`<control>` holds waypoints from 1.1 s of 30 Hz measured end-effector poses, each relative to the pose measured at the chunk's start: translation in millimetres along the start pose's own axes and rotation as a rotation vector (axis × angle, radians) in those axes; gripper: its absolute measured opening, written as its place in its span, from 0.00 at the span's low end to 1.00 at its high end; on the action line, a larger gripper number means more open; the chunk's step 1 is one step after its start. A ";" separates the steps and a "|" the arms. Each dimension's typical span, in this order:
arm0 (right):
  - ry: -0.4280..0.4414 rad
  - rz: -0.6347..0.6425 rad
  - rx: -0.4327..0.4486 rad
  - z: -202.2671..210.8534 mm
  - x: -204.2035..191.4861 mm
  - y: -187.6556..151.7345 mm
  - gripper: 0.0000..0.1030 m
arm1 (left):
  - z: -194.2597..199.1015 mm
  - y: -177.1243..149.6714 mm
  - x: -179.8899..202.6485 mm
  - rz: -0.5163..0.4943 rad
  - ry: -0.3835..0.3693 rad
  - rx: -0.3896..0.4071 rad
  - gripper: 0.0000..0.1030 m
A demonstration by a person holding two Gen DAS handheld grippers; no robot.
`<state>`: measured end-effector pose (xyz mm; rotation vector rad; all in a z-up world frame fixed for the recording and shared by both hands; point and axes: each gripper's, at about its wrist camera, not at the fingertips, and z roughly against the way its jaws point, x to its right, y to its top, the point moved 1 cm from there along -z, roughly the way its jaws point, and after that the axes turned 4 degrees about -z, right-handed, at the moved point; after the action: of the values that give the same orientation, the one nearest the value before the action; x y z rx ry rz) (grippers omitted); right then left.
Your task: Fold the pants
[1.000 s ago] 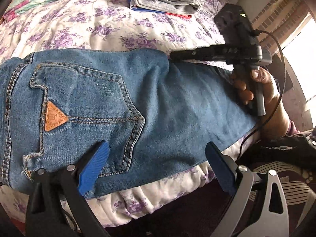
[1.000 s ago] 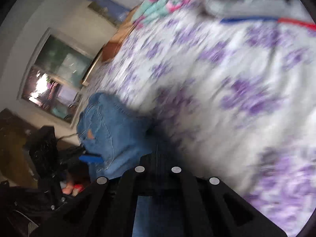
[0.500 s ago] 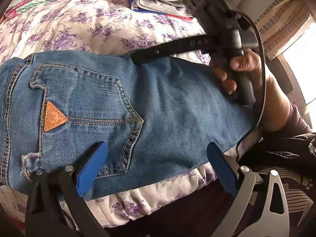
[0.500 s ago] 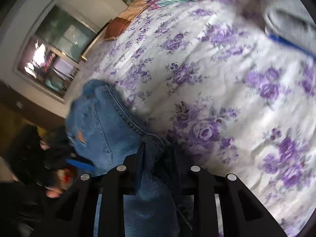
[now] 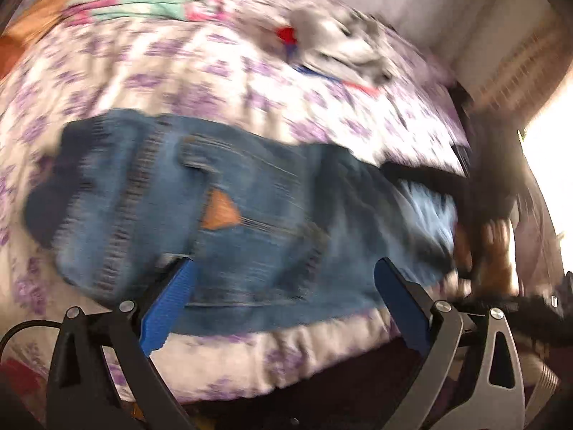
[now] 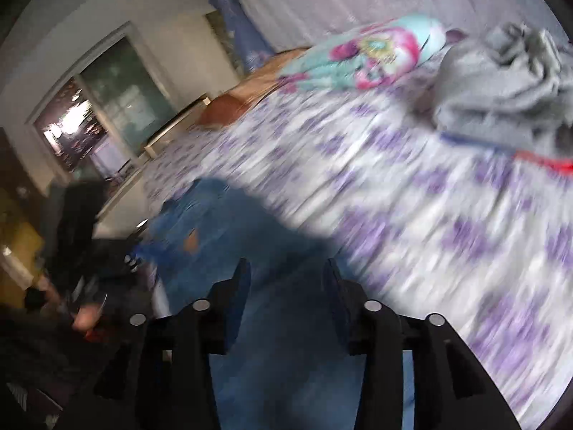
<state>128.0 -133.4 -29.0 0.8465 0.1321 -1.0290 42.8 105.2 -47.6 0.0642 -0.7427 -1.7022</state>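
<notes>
The left gripper (image 5: 283,301) hangs wide apart, gripping nothing, above the folded jeans (image 5: 229,215) at the bed (image 5: 222,86) edge, the right gripper (image 6: 284,286) parted too, so the unheld fold may slide off

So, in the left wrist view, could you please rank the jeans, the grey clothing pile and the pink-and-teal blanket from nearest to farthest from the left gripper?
1. Jeans, right at the left gripper, across the bed's near edge.
2. Grey clothing pile, far side, right of centre.
3. Pink-and-teal blanket, far side, upper left. It looks only slightly farther than the grey pile; blur makes that uncertain.
</notes>
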 end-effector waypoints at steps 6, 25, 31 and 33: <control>-0.105 -0.124 0.084 20.9 18.6 -29.0 0.50 | 8.1 -9.4 -49.4 0.163 -0.088 0.060 0.55; -0.423 -0.873 0.652 275.2 95.5 -266.0 0.95 | -7.4 -6.6 -7.6 0.045 0.107 0.162 0.92; -0.338 -0.851 0.668 258.0 113.8 -254.1 0.77 | -1.5 -11.0 -9.7 0.007 0.159 0.173 0.78; -0.347 -0.850 0.660 255.9 122.6 -251.0 0.73 | -1.8 -10.7 -10.7 0.007 0.161 0.172 0.79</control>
<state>-77.1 -451.2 -51.2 1.2218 -0.1759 -2.0705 37.4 114.8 -58.2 0.3140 -0.7658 -1.6021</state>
